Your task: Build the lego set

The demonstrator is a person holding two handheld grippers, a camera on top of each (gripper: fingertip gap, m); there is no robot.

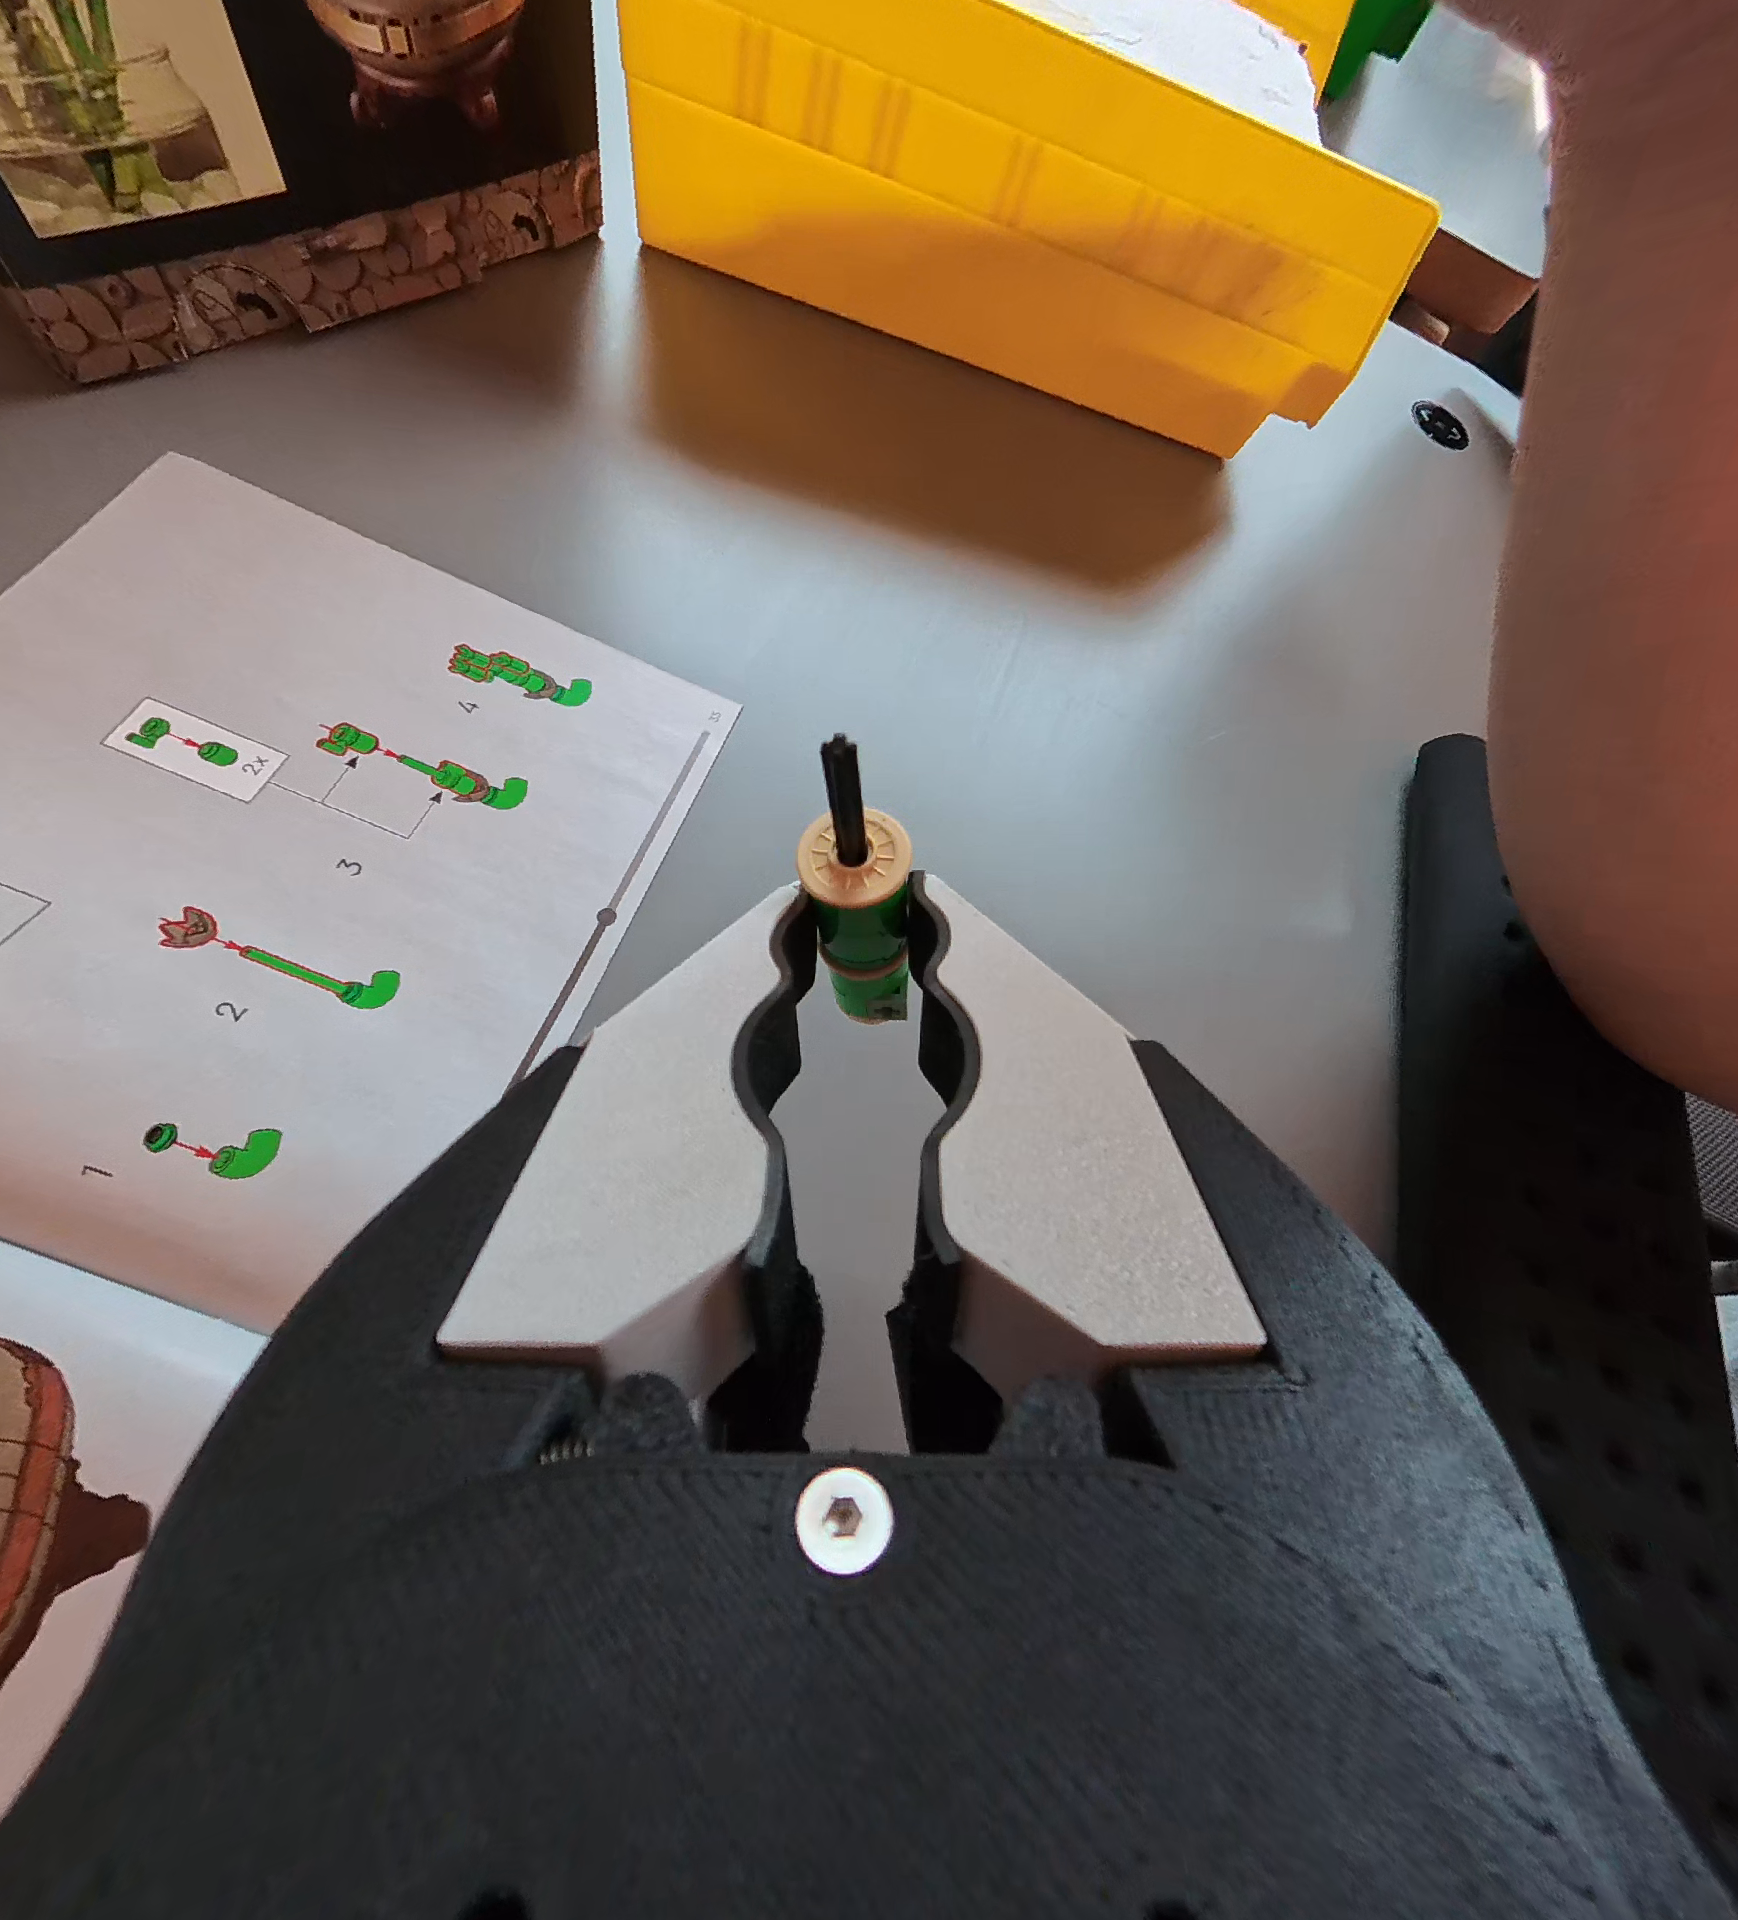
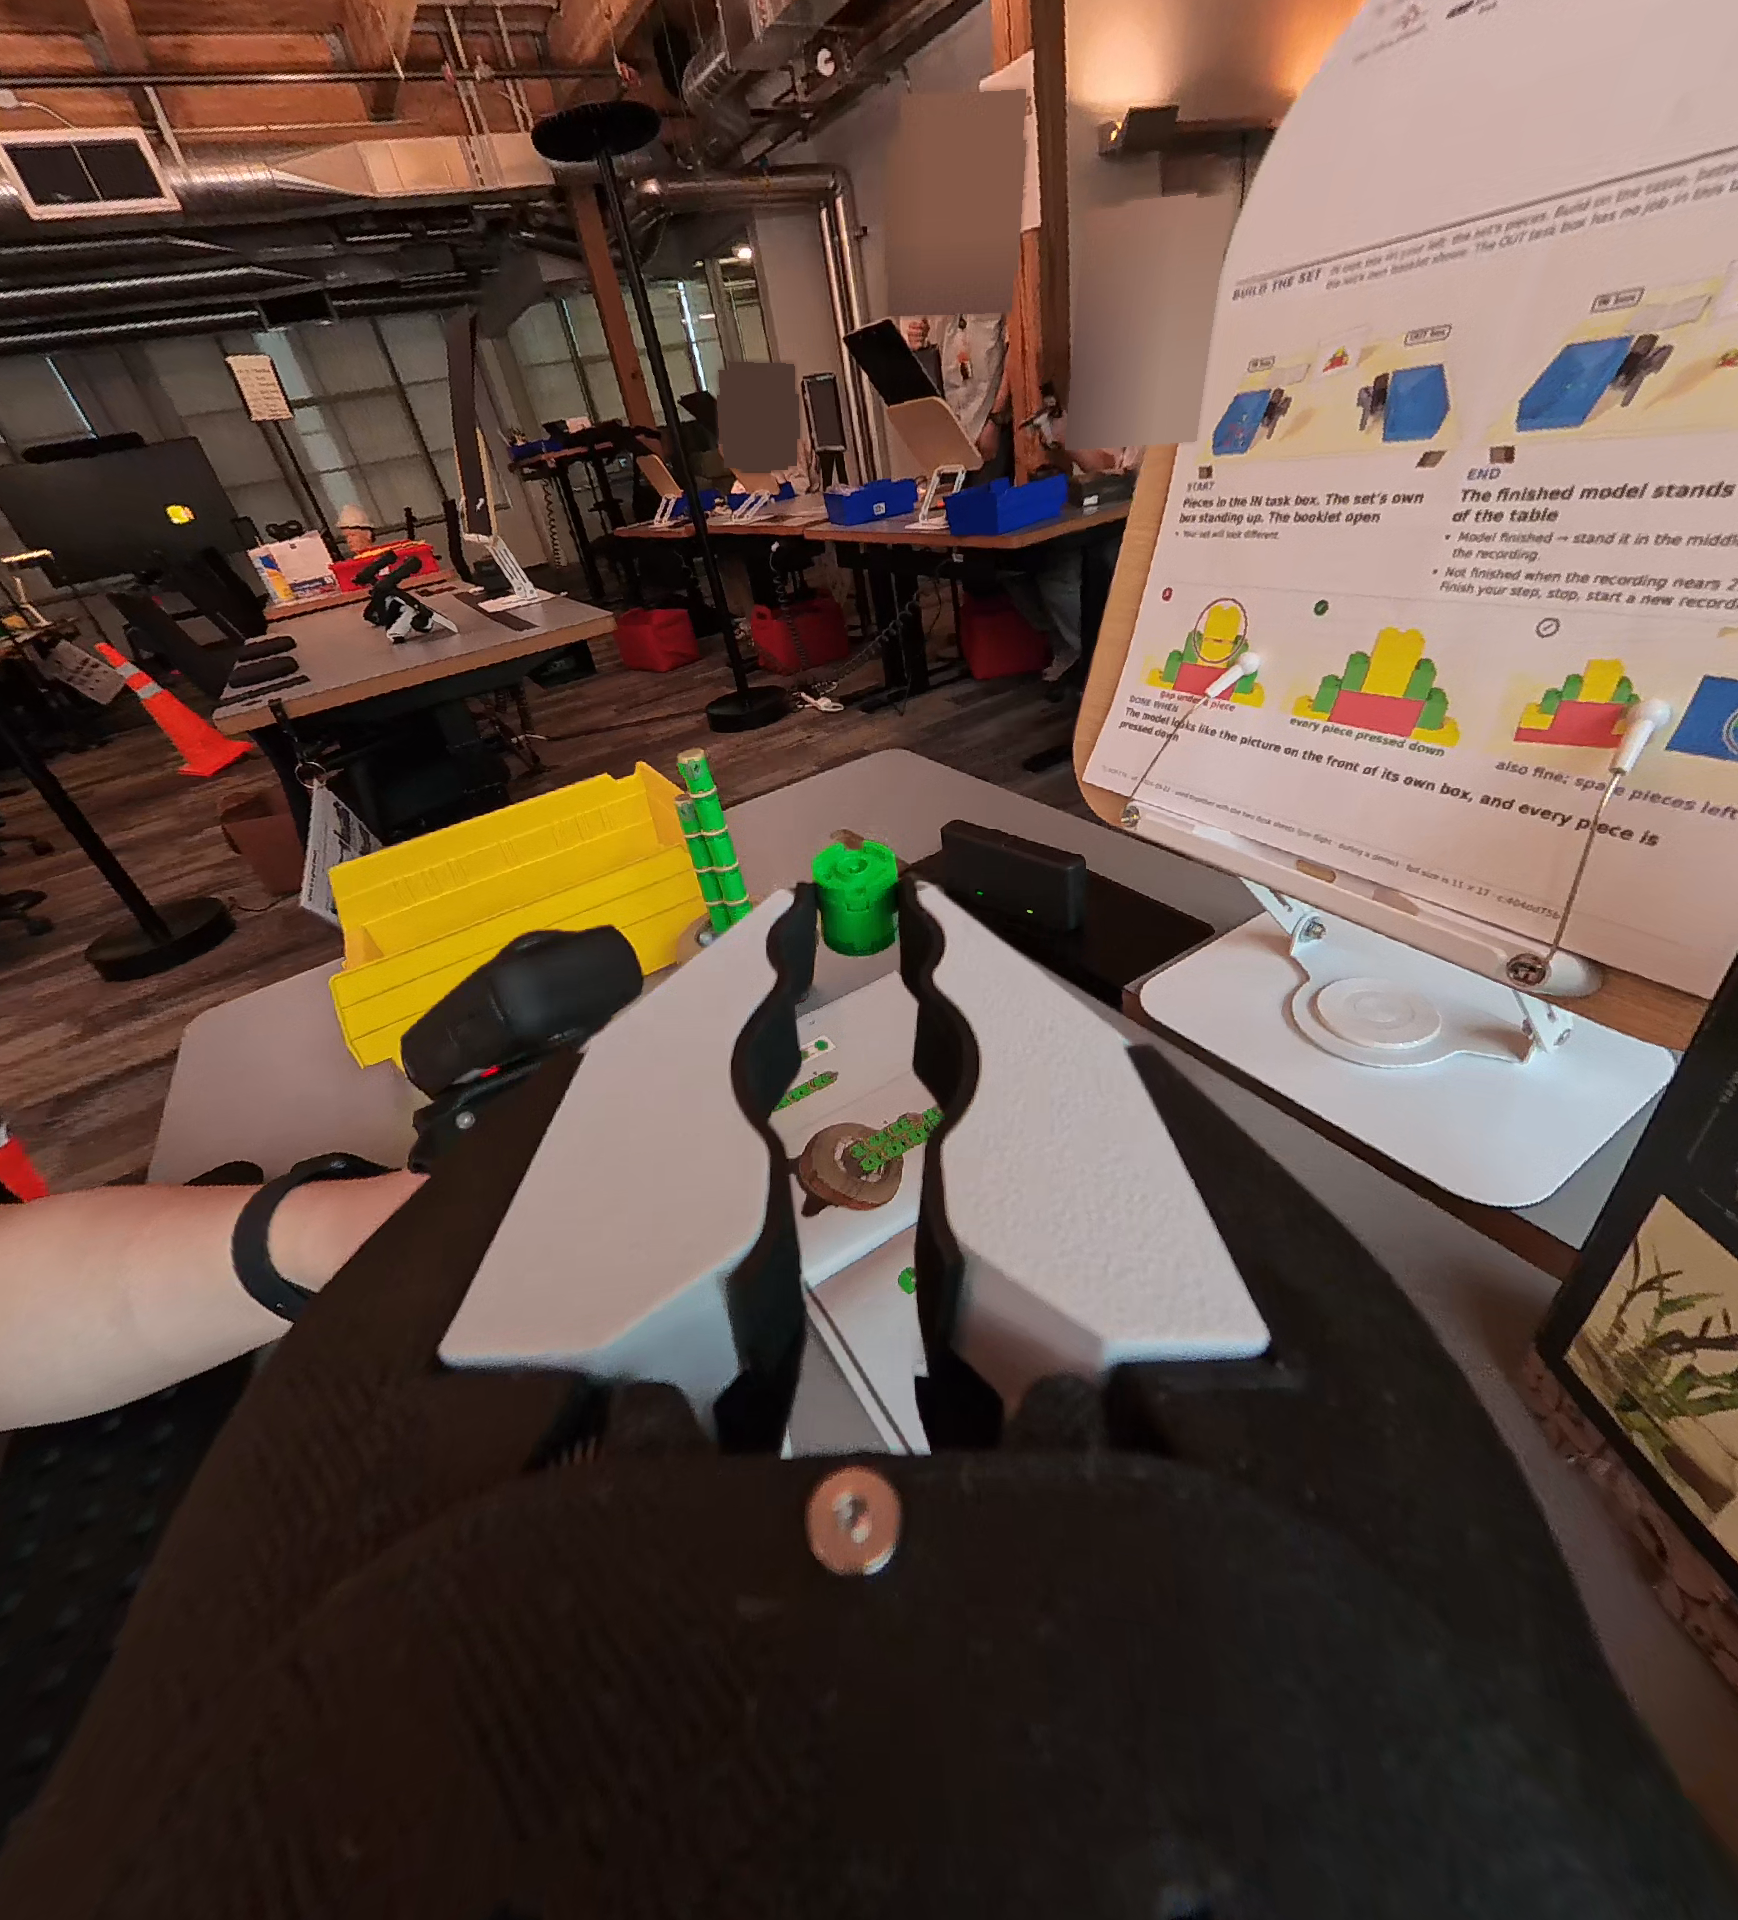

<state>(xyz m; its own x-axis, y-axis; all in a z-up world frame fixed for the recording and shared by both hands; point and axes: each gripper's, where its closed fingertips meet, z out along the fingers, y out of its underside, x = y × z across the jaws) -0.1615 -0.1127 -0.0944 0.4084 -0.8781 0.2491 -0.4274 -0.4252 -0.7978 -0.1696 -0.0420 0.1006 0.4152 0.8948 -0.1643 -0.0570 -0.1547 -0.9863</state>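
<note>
My left gripper (image 1: 857, 925) is shut on a small stalk piece (image 1: 860, 935): dark green cylinders with a tan ring on top and a thin black axle (image 1: 839, 795) sticking up out of it. It is held above the grey table. My right gripper (image 2: 854, 914) is shut on a bright green round cylinder brick (image 2: 852, 896), held upright above the open booklet (image 2: 844, 1143). A built bamboo stalk of green segments (image 2: 711, 852) stands beside the yellow bin (image 2: 501, 914). The left gripper's body (image 2: 517, 1003) shows in the right wrist view, lower left.
The open instruction booklet (image 1: 252, 883) lies left of my left gripper. The yellow bin (image 1: 1000, 229) and the set's box (image 1: 221, 156) stand at the back. A forearm (image 1: 1675, 520) is at the right. A clipboard stand with a sheet (image 2: 1467, 520) and a black device (image 2: 1016, 873) stand right. One gripper's finger ends stand about 20 cm off the other's.
</note>
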